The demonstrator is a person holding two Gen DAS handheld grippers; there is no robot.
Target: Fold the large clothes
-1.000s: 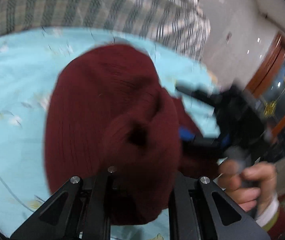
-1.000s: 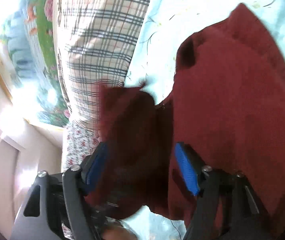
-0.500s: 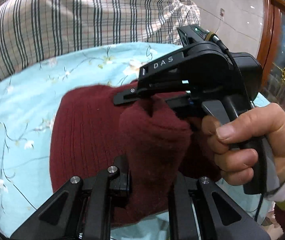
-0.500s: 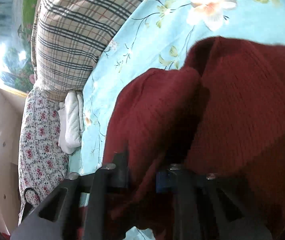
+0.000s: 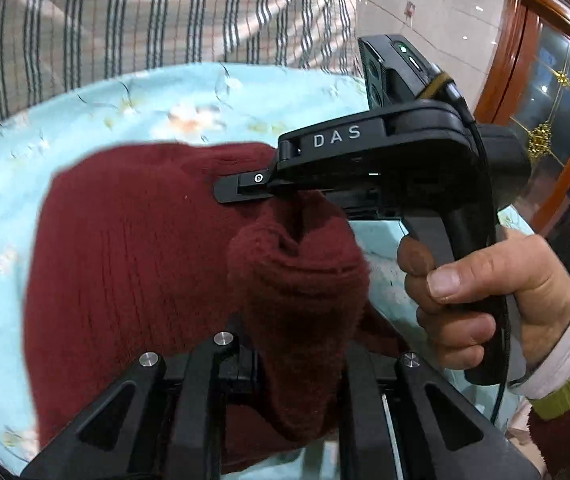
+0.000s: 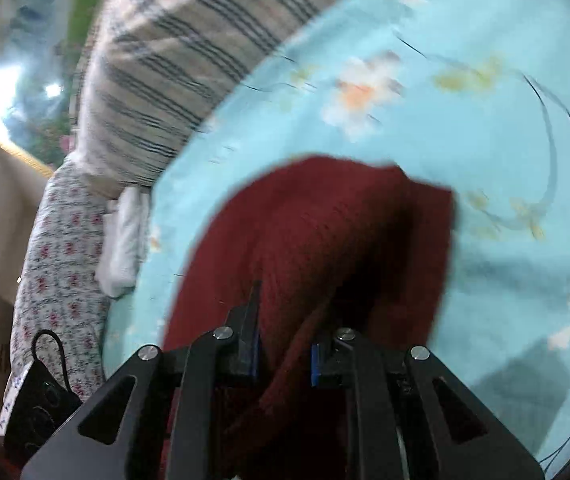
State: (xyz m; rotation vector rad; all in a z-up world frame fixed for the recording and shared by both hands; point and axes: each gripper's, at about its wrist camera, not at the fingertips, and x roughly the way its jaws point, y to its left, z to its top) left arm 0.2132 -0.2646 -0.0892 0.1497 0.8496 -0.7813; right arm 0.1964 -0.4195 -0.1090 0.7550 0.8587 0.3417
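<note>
A dark red knitted garment hangs bunched over the light blue floral bedsheet. My left gripper is shut on a thick fold of it, which covers the fingertips. My right gripper is shut on another fold of the red garment; its blue pads show beside the cloth. In the left wrist view the right gripper's black body marked DAS is held by a hand just right of the garment, its finger against the cloth.
A plaid pillow lies at the head of the bed, also in the right wrist view. A floral cover and white cloth sit at the bed's left edge. A wooden door frame stands to the right.
My right gripper closed on the garment. Both grippers have lifted their folds and come close together above the sheet; the right gripper now sits directly beside the left.
</note>
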